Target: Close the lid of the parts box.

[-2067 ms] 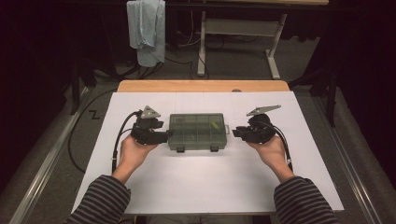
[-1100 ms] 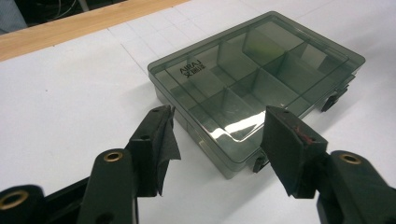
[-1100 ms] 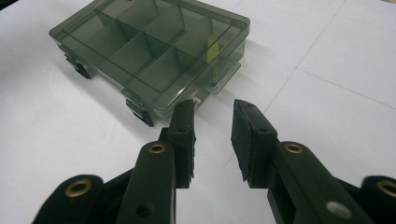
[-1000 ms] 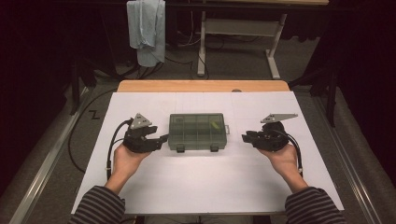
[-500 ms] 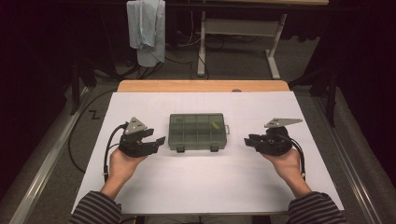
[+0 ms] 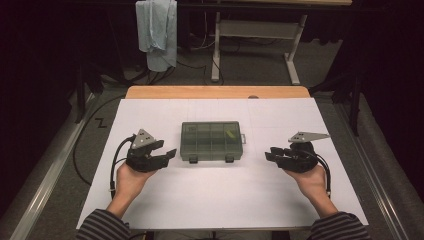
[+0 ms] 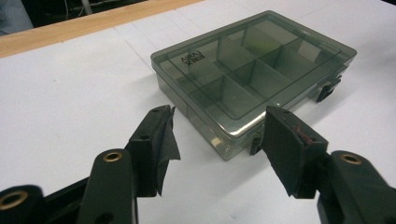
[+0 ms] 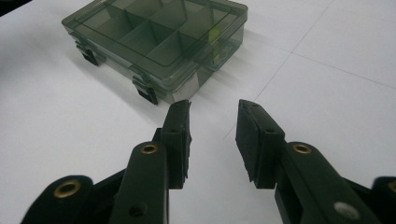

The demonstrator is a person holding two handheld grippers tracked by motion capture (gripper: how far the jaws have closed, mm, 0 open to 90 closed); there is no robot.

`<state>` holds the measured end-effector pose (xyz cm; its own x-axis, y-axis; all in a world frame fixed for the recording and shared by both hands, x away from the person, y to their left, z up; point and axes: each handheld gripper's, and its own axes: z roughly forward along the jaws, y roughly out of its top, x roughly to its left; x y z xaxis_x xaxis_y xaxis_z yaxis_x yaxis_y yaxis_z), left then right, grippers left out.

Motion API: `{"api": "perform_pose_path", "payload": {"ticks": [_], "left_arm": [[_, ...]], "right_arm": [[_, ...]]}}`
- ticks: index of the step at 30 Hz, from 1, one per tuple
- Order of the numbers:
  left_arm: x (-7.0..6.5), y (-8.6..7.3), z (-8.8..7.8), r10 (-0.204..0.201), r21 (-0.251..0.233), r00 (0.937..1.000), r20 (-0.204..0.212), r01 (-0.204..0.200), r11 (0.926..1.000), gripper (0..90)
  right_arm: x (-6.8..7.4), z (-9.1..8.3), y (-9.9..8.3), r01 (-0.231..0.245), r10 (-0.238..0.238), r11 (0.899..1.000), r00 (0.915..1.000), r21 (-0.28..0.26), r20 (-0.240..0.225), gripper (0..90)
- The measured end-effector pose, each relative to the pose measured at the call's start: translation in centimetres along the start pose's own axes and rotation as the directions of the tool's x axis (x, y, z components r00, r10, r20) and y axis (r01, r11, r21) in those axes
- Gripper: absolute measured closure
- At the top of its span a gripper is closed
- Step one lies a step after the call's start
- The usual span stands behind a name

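A shut, smoky-green clear compartment box [image 6: 211, 141] lies mid-table with two black latches on its near side. It also shows in the left gripper view as the box [image 7: 254, 74] and in the right gripper view as the box [image 8: 156, 37]; a small yellow-green item [image 6: 230, 133] lies in a right compartment. My left gripper [image 6: 170, 155] rests on the sheet just left of the box, open and empty [image 7: 217, 144]. My right gripper [image 6: 270, 154] sits farther off on the box's right side, open and empty [image 8: 214, 133].
A white sheet [image 6: 220, 200] covers the table, with a bare wooden strip [image 6: 215, 92] along the far edge. Beyond the table stand a metal desk frame [image 6: 255, 30] and a hanging light-blue cloth [image 6: 157, 30]. Cables trail off the left edge.
Both grippers have drawn back from the box's ends, outward and toward the person. The box has stayed put, and both hands now rest lower on the sheet.
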<state>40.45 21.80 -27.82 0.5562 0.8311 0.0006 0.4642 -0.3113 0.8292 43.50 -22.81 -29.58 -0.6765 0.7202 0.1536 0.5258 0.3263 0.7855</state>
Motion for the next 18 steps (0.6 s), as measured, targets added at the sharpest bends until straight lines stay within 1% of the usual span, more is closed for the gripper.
{"api": "perform_pose_path", "payload": {"ticks": [3,4,6,7,10,14,18], "left_arm": [[0.0,-0.1,-0.1,-0.001,-0.002,1.0000,0.002,0.001,1.0000,42.9],[0.0,-0.2,-0.1,-0.005,-0.007,1.0000,0.003,0.005,1.0000,42.9],[0.0,-0.3,-0.2,-0.002,-0.005,1.0000,0.001,0.002,1.0000,42.8],[-0.1,-0.4,-0.2,-0.008,-0.010,1.0000,0.000,0.008,0.9999,42.8],[0.0,-0.7,-0.3,-0.009,-0.006,1.0000,-0.002,0.009,0.9999,42.7],[0.0,-1.0,-0.4,-0.015,-0.016,0.9999,0.000,0.015,0.9998,42.6],[-0.1,-1.2,-0.5,-0.010,-0.019,0.9999,-0.002,0.010,0.9998,42.3]], "right_arm": [[0.1,-0.1,-0.3,-0.004,0.004,1.000,1.0000,0.001,-0.001,66.7],[0.0,-0.1,-0.4,0.001,-0.001,1.000,1.0000,-0.001,-0.002,66.6],[0.0,-0.2,-0.6,-0.005,0.005,1.000,1.0000,-0.002,-0.001,66.4],[0.0,-0.2,-0.6,-0.008,0.008,1.000,1.0000,-0.004,0.001,66.3],[-0.1,-0.3,-0.9,-0.010,0.010,1.000,1.0000,-0.008,0.001,65.8],[-0.1,-0.6,-1.2,-0.012,0.012,1.000,0.9999,-0.016,-0.003,64.6],[-0.1,-0.7,-1.5,-0.016,0.016,1.000,0.9999,-0.020,-0.001,64.0]]}}
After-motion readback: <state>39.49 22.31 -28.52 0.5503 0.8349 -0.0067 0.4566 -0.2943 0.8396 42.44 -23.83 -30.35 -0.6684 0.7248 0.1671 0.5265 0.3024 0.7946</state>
